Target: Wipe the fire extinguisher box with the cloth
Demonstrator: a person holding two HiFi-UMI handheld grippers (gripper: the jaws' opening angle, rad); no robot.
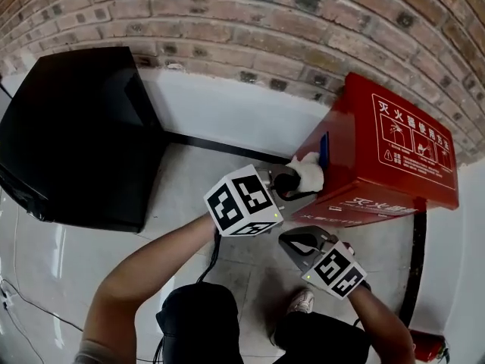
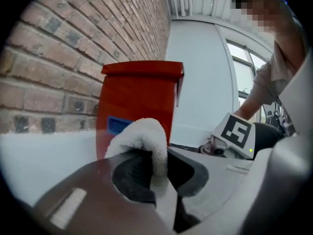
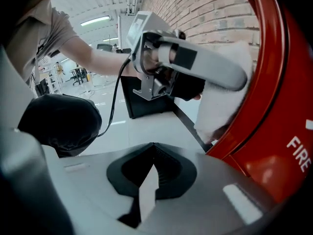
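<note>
The red fire extinguisher box (image 1: 394,154) stands against the brick wall at the right. My left gripper (image 1: 292,180) is shut on a white cloth (image 1: 309,171), which presses against the box's left side near a blue label (image 1: 324,149). In the left gripper view the cloth (image 2: 142,141) bulges between the jaws in front of the box (image 2: 139,102). My right gripper (image 1: 303,243) hangs below, in front of the box, shut with nothing in it. The right gripper view shows the box (image 3: 279,106), the cloth (image 3: 222,102) and the closed jaws of that gripper (image 3: 152,166).
A black cabinet (image 1: 72,135) stands at the left against the wall. A black pole (image 1: 220,146) runs along the floor by the white skirting. A red extinguisher (image 1: 428,346) lies at the bottom right. The person's knees and shoe (image 1: 301,302) are below.
</note>
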